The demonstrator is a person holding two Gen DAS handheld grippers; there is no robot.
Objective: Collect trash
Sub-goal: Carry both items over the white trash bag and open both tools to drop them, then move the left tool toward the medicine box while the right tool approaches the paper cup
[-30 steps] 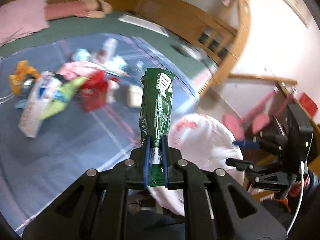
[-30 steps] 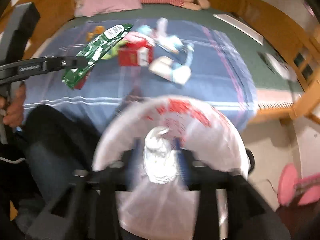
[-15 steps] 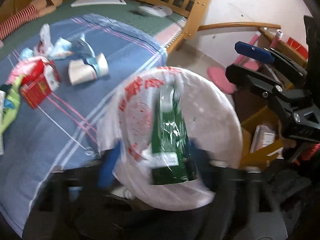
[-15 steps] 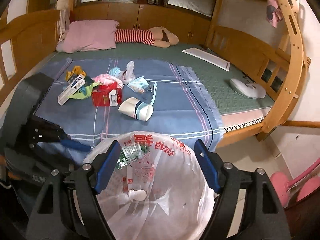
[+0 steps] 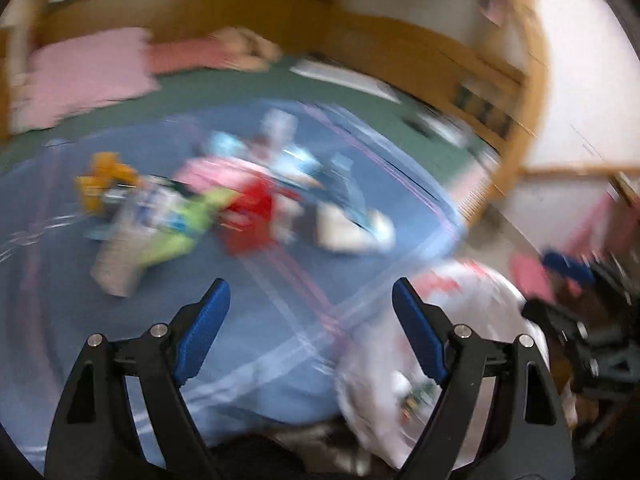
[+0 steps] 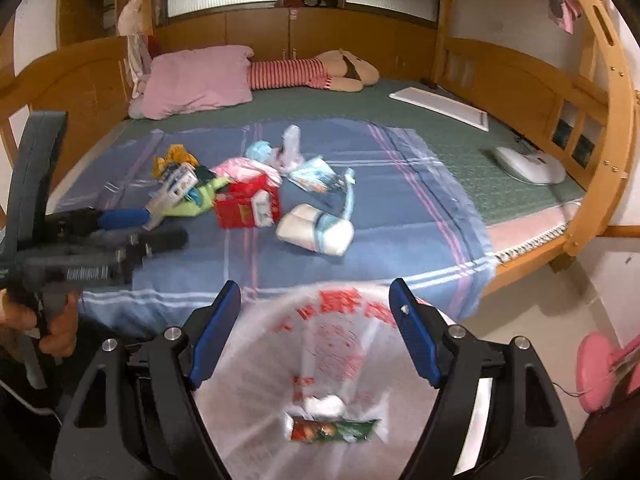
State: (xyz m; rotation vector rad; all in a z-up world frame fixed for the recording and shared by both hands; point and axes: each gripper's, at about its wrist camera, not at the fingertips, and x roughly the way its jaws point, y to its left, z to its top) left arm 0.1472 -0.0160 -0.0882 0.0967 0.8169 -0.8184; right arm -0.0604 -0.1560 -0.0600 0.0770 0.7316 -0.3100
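Left gripper (image 6: 120,220) gapes empty beside the litter pile: yellow wrapper (image 6: 176,156), red box (image 6: 246,206), white cup (image 6: 316,234), all on a blue sheet (image 6: 400,208). Right gripper (image 6: 316,304), jaws wide and gripping nothing, hangs over the white bag (image 6: 332,360); green packet (image 6: 334,430) lies inside. Wooden bunk bed (image 6: 520,80), pink pillow (image 6: 196,76) behind.

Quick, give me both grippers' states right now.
Left gripper: open, its fingers have just spread, nothing between them.
Right gripper: open, holding nothing; the white trash bag hangs below its fingers.
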